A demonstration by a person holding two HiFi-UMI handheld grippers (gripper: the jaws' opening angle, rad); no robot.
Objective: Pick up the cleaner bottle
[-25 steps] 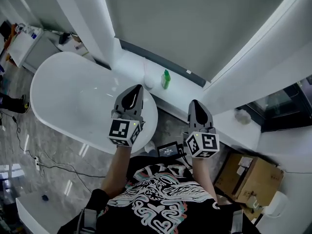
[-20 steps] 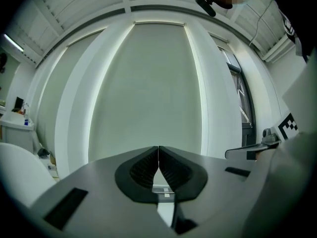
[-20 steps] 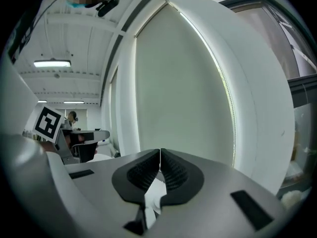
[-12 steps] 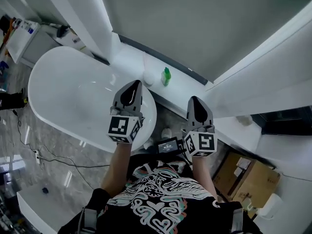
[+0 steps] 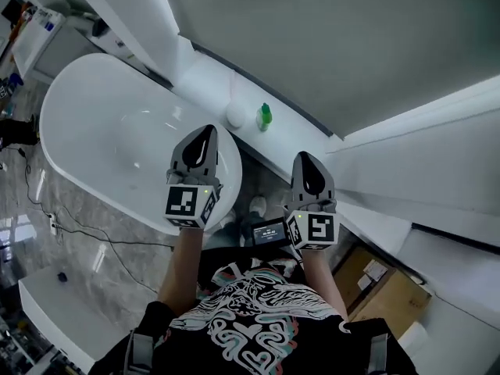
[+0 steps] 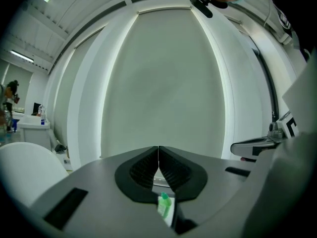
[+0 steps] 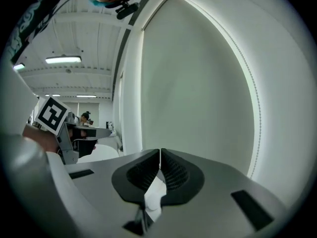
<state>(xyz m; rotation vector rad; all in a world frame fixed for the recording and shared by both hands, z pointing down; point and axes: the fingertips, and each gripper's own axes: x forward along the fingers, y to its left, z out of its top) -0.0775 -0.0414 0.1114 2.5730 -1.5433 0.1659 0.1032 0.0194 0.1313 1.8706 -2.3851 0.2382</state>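
A small green cleaner bottle [image 5: 264, 117] stands upright on the white ledge [image 5: 291, 143] below the window blind, next to a white round object [image 5: 235, 115]. In the left gripper view the bottle [image 6: 165, 206] shows low down, seen through the gap under the jaws. My left gripper [image 5: 205, 132] hovers over the bathtub's near end, short of the bottle and to its left, jaws shut with nothing in them. My right gripper [image 5: 307, 159] is to the right, below the ledge, also shut and empty. Its own view faces the blind, and its tips [image 7: 160, 155] meet.
A white oval bathtub [image 5: 101, 143] lies at the left, its rim under my left gripper. Cables [image 5: 94, 237] run over the grey floor. A cardboard box [image 5: 373, 276] stands at the lower right. A small screen device [image 5: 268, 231] hangs in front of the person's chest.
Both grippers have moved forward and a little down toward the ledge. The bottle and bathtub now sit higher and further left in the head view. Both jaws stayed shut.
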